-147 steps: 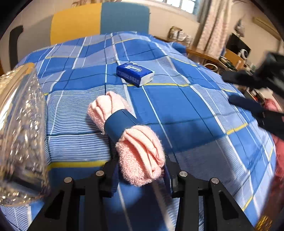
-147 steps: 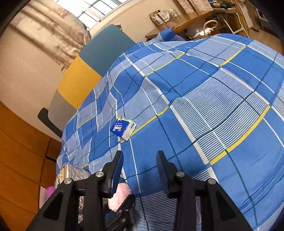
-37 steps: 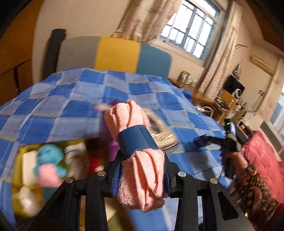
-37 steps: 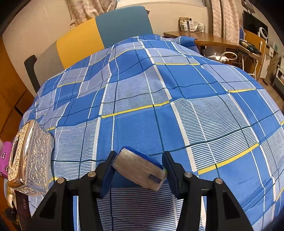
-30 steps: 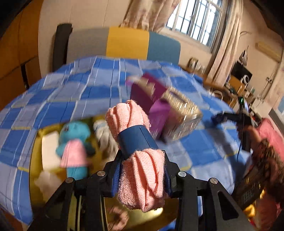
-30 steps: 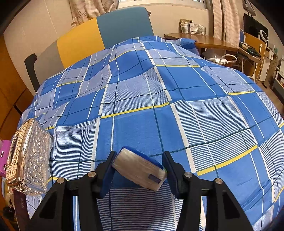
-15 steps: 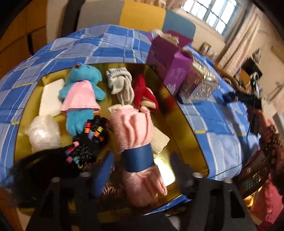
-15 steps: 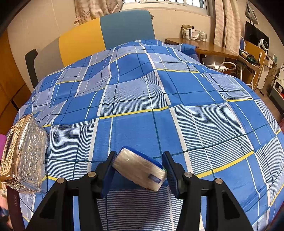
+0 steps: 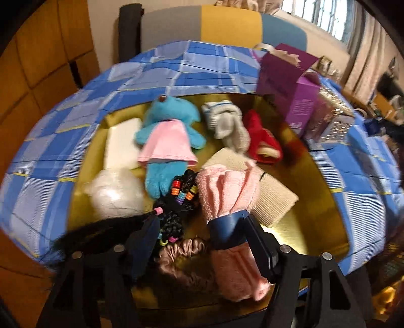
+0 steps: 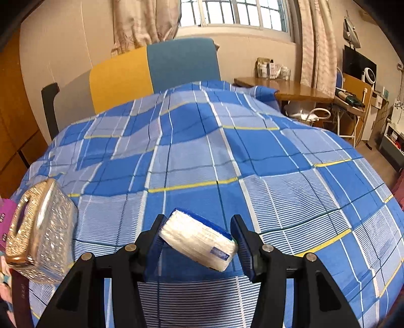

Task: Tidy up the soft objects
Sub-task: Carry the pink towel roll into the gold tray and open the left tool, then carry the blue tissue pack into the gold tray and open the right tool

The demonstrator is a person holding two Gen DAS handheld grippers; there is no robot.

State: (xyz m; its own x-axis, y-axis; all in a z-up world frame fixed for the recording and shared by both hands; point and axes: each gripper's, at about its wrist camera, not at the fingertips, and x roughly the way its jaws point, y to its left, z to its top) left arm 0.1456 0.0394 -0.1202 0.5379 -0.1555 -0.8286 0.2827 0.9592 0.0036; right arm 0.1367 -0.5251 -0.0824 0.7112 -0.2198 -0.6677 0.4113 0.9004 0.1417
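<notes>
A lived-in bedroom at home: a bed [image 10: 227, 161] under a blue plaid sheet, curtained window [image 10: 234, 12] behind it, cluttered wooden desk [image 10: 285, 90] beside it.

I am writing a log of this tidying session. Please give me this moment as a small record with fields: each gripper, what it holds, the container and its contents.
left gripper: jaws apart, just been opening then closing a little; pink rolled towel with blue band lies between them, only the right-side pad seems to touch it
right gripper: shut on white tissue pack with blue wrapper, above blue checked bedcover
container: gold tray
contents: blue plush toy in pink dress, grey sock, red cloth, beaded black braids
</notes>
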